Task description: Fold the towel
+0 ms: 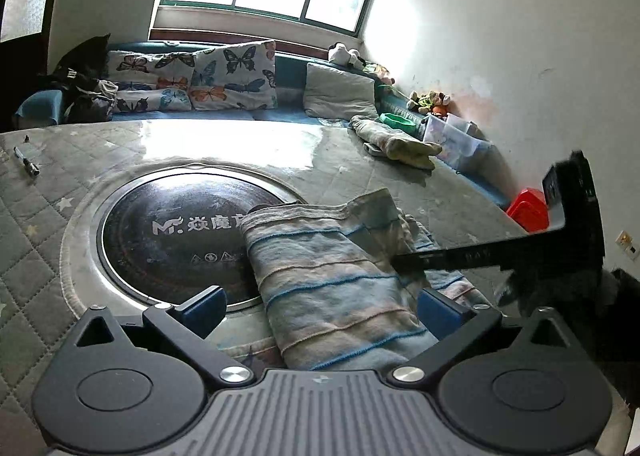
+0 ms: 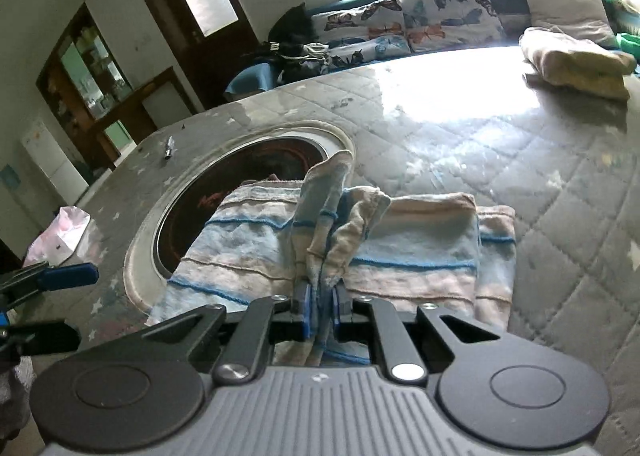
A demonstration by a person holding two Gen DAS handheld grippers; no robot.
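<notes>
I'm pinching a bunched edge of the blue-and-beige striped towel (image 2: 360, 240) in my right gripper (image 2: 322, 308), left gripper (image 1: 320, 308) gaping wide and empty, so it's lying part-folded on the grey quilted bench (image 2: 540, 196), final fold pending.

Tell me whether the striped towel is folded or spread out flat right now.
Folded. The striped towel lies doubled in layers with stacked edges on the quilted table cover, and the right hand-held gripper pinches a bunched corner above it.

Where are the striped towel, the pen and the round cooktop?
striped towel (image 1: 332, 280), left wrist view, middle of folded cloth
pen (image 1: 26, 162), left wrist view, its barrel
round cooktop (image 1: 168, 240), left wrist view, dark glass
</notes>
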